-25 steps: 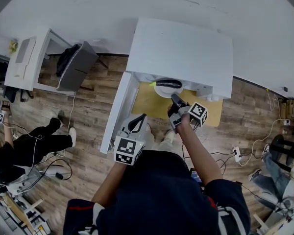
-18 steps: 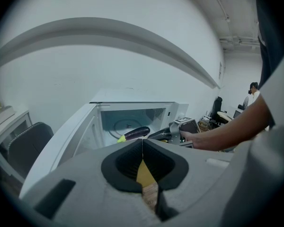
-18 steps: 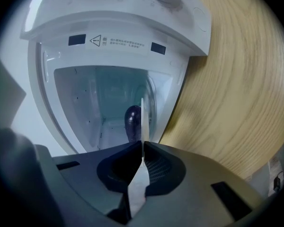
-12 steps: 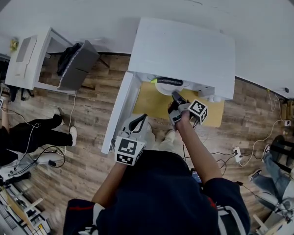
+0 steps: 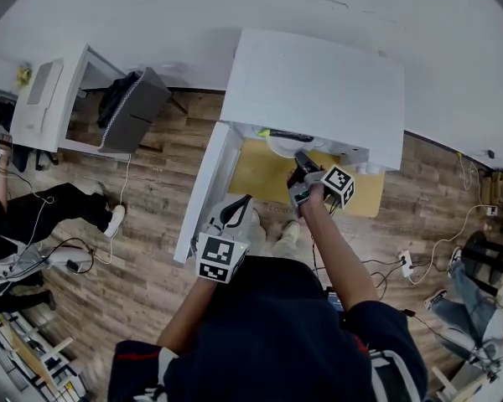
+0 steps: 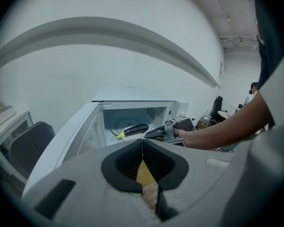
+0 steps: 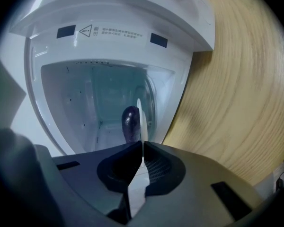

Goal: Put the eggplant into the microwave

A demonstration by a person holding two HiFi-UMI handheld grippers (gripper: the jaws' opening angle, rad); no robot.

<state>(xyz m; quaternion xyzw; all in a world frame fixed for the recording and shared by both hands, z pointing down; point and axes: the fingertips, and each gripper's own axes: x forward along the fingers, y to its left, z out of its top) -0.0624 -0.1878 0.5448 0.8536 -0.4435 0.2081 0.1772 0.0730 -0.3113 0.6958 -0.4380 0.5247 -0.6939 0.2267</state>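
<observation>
Right gripper: jaws closed on the thin rim of a white plate, which runs edge-on between them toward 12 o'clock.
Eggplant: dark purple, lying on the plate just past the jaw tips, inside the mouth of the cavity. In the head view the eggplant lies crosswise at 12 o'clock from the right gripper, its green stem end pointing to 9 o'clock, partly tucked under the microwave's top edge.
Plate: in the head view the plate shows as a white disc at the cavity's front edge.
Left gripper: jaws together with nothing between them, aimed at the open cavity, where the eggplant shows at 12 o'clock. In the head view the left gripper sits at 7 o'clock from the right one, well apart from it.
Microwave: white, its pale blue-tinted interior facing the right gripper.
Door: swung open on the 9 o'clock side of the cavity.
Table: light wood, under the microwave and both grippers.
Surroundings: a dark chair at 10 o'clock and a person low on the wood floor at 9 o'clock.
</observation>
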